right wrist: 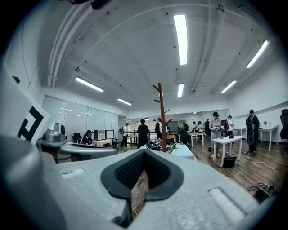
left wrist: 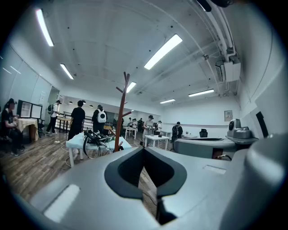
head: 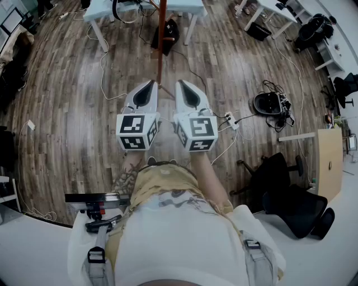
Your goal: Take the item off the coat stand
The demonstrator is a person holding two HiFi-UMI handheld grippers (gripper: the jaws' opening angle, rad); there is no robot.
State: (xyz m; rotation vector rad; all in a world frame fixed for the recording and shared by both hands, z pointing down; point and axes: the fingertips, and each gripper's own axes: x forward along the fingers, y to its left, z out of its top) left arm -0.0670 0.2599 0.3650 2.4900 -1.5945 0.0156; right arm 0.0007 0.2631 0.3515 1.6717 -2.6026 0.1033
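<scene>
The coat stand point(head: 161, 44) rises straight ahead of both grippers, well apart from them, a slim reddish-brown wooden pole with short pegs branching upward near its top point(left wrist: 121, 96). Whether anything hangs on it cannot be told from these views. Just behind the stand sits a pale table point(head: 100, 8) strewn with dark straps and cables, and a black bag point(head: 168, 34) lies on the floor by the stand's foot. The left gripper point(head: 150, 84) and right gripper point(head: 182, 84) are held side by side and level, each a smooth grey shell with black ribbed pads. On both, the jaw tips are pressed together with nothing between them. Each carries a cube with black-and-white square markers point(head: 137, 132). Nothing stands between the grippers and the stand except bare floor point(head: 67, 100) of brown wood-grain planks crossed by thin white cables. To the right lie a white power strip point(head: 229, 120), a round black device with tangled cords point(head: 267, 103) and a black office chair point(head: 291, 201). Several people point(left wrist: 77, 119) stand among white tables beyond, under long ceiling lights point(left wrist: 163, 51).
</scene>
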